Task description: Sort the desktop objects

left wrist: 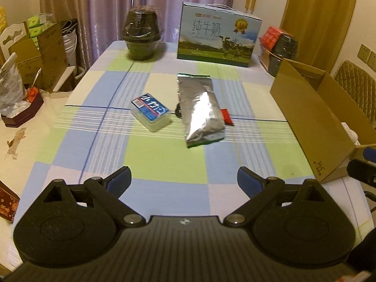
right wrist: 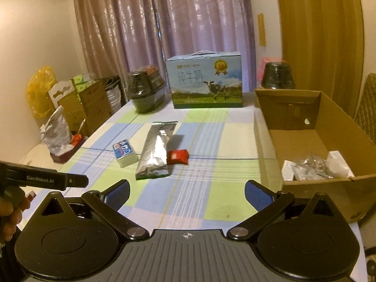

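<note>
"GenRobot.AI" on the left gripper (right wrist: pixel 47 179) — "纯牛奶" on the milk carton (right wrist: pixel 204 82)

A home dining room: checked tablecloth (left wrist: pixel 164 164) below the gripper, curtains (right wrist: pixel 164 23) ahead, milk carton (left wrist: pixel 218 35), stacked boxes (left wrist: pixel 42 54) left, padded chair (left wrist: pixel 352 87) right.

Spread tongs (left wrist: pixel 184 183) before foil pouch (left wrist: pixel 201 110)
</note>
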